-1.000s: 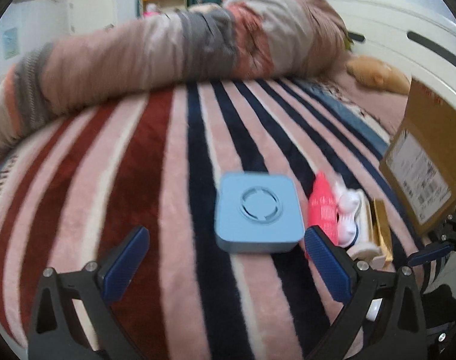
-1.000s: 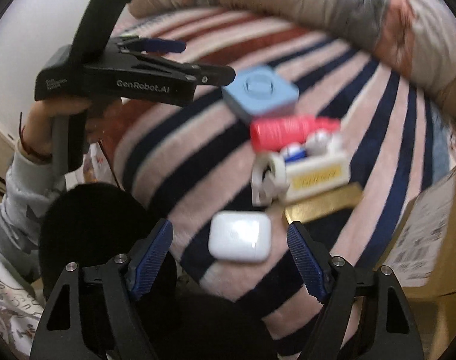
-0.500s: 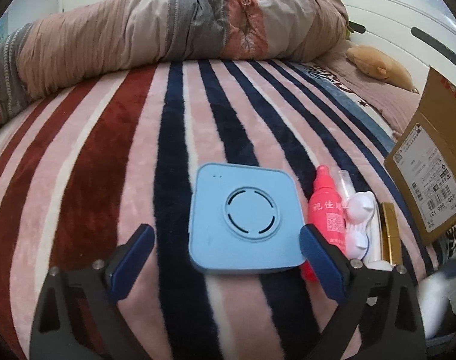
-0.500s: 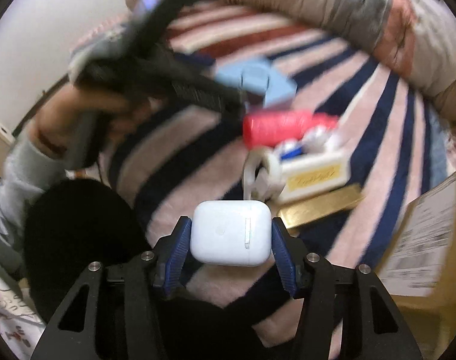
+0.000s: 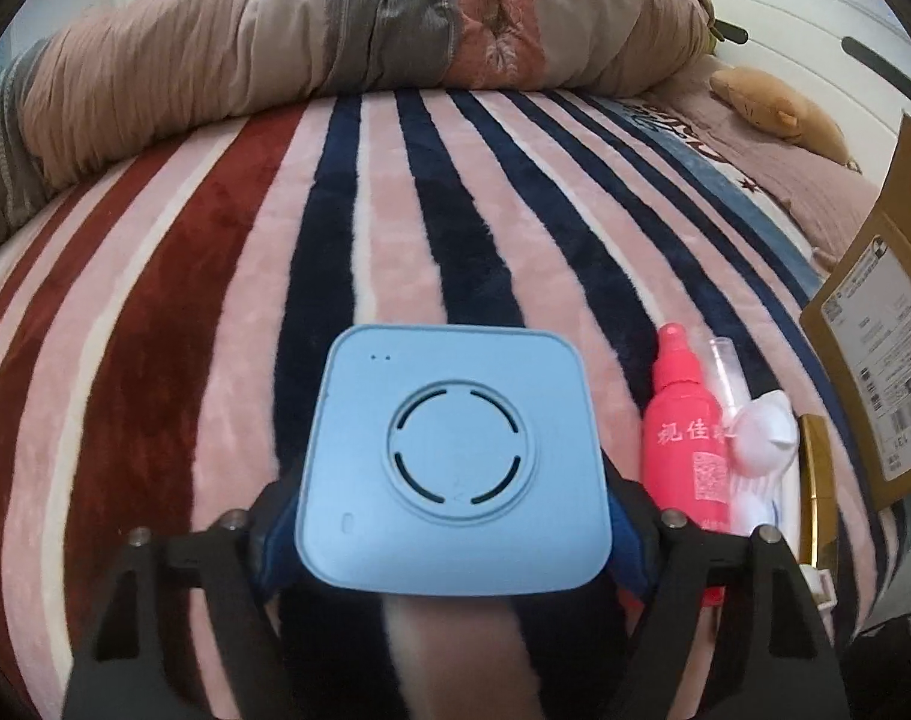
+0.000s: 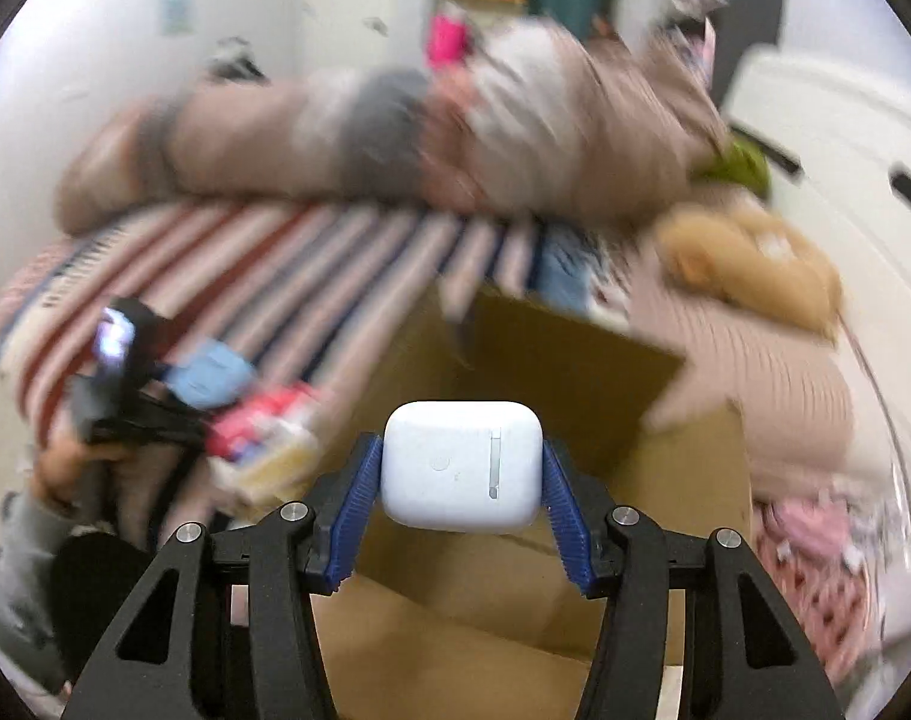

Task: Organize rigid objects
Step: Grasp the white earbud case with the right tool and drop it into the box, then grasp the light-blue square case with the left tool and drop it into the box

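Striped blanket [image 5: 215, 300]; elsewhere, open box [image 6: 575, 372].

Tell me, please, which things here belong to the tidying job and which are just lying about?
In the job: blue square device, white earbud case, cardboard box, red spray bottle, white lens case.
Lying about: rolled quilt, striped blanket, plush toy.

You see a pale blue square box [image 5: 452, 468], a red bottle [image 5: 686, 450], a pink, maroon and navy striped blanket [image 5: 215, 312], and a white case [image 6: 461, 468].
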